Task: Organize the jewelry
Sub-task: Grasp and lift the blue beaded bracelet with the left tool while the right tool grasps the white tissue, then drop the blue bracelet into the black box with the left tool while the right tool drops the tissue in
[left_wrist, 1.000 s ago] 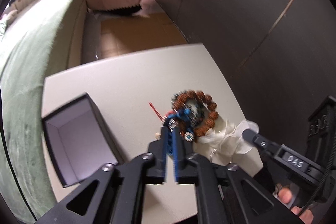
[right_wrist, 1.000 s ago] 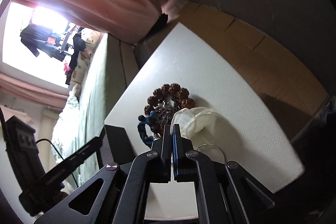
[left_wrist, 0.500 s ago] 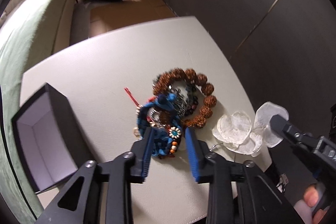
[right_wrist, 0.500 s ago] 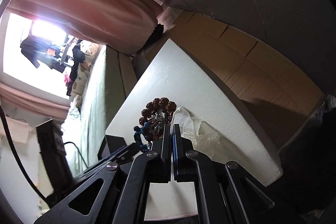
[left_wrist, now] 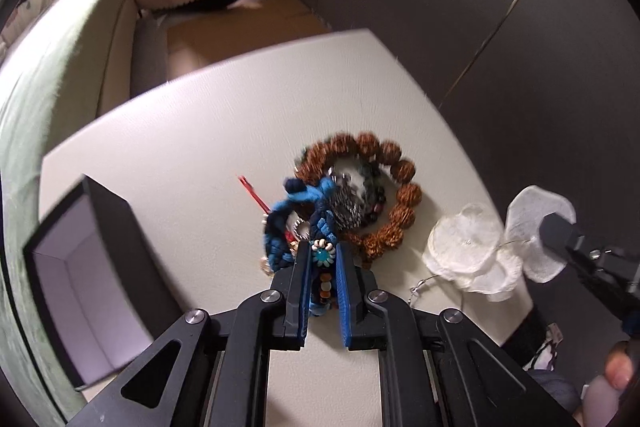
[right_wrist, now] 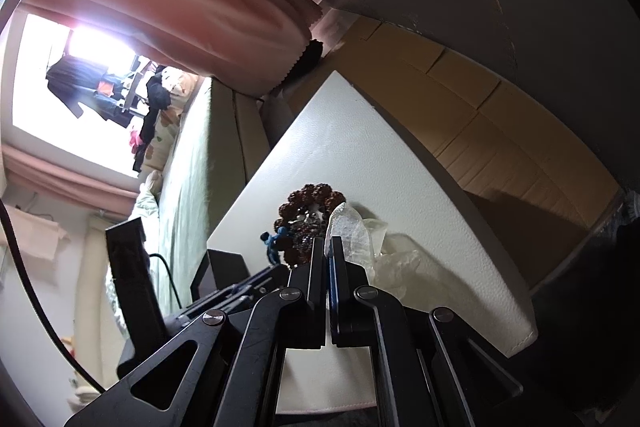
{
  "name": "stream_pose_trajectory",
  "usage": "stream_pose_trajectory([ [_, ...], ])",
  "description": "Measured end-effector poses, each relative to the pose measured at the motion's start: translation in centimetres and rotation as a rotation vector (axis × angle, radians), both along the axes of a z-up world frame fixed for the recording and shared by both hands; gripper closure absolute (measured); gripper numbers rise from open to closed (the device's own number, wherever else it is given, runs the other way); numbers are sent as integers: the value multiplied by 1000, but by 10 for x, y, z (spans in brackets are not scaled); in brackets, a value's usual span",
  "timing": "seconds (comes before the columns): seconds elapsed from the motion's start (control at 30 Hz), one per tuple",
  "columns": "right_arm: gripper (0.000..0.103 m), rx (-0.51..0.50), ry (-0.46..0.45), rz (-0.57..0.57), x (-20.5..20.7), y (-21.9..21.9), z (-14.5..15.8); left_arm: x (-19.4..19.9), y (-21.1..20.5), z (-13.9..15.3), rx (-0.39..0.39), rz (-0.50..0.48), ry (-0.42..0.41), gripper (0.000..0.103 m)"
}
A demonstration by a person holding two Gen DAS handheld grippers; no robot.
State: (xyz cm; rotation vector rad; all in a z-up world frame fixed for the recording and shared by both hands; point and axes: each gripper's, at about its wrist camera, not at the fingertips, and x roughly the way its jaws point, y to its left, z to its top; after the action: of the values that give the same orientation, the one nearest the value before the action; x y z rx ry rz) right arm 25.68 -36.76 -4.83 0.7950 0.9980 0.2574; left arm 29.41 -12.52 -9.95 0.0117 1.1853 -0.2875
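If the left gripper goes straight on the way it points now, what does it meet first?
Probably the blue braided bracelet: its beaded end already lies between the closing fingers of the left gripper. Just beyond sits the brown bead bracelet.

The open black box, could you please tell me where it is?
In the left wrist view, the box sits at the table's left edge, left of the blue bracelet.

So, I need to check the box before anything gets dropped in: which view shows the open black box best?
The left wrist view. The open black box lies at the left on the white table, its pale inside facing the camera. The right wrist view catches only a dark corner of it behind the left gripper.
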Motion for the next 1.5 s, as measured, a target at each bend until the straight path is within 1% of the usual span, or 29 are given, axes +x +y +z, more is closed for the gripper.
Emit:
stream_pose_trajectory([
  [0.17,100,-16,-46,26,-4,11,13,-8,22,32,-47,12,-65,91],
  [0.27,100,-43,-79,40,-5,19,24,-15,42,51,-82,35,-110,91],
  [0.37,100,-72,-107,56,-5,29,32,-22,59,66,-117,53,-146,91],
  [0.53,100,-92,-129,77,0,47,43,-32,93,85,-160,87,-200,91],
  [0.67,100,-94,-158,118,5,71,57,-35,120,93,-164,119,-235,91],
  [0.83,100,-136,-221,201,8,108,82,-32,154,89,-207,179,-215,91],
  [0.97,100,-156,-275,267,17,141,100,-30,170,84,-231,189,-198,90],
  [1.03,100,-155,-296,302,22,160,107,-29,174,81,-209,178,-192,83],
  [1.07,100,-154,-300,317,24,167,108,-30,176,81,-207,171,-187,69],
  [1.1,100,-152,-302,327,26,175,109,-31,180,80,-208,173,-189,46],
  [1.13,100,-147,-303,342,27,181,109,-34,187,81,-209,189,-206,35],
  [1.17,100,-141,-304,360,28,188,109,-38,195,84,-210,206,-228,20],
  [1.2,100,-138,-305,376,28,194,108,-41,204,86,-210,230,-253,16],
  [1.33,100,-114,-289,432,33,214,96,-45,228,90,-210,286,-276,16],
  [1.5,100,-65,-279,477,39,230,87,-46,252,86,-218,352,-267,16],
])
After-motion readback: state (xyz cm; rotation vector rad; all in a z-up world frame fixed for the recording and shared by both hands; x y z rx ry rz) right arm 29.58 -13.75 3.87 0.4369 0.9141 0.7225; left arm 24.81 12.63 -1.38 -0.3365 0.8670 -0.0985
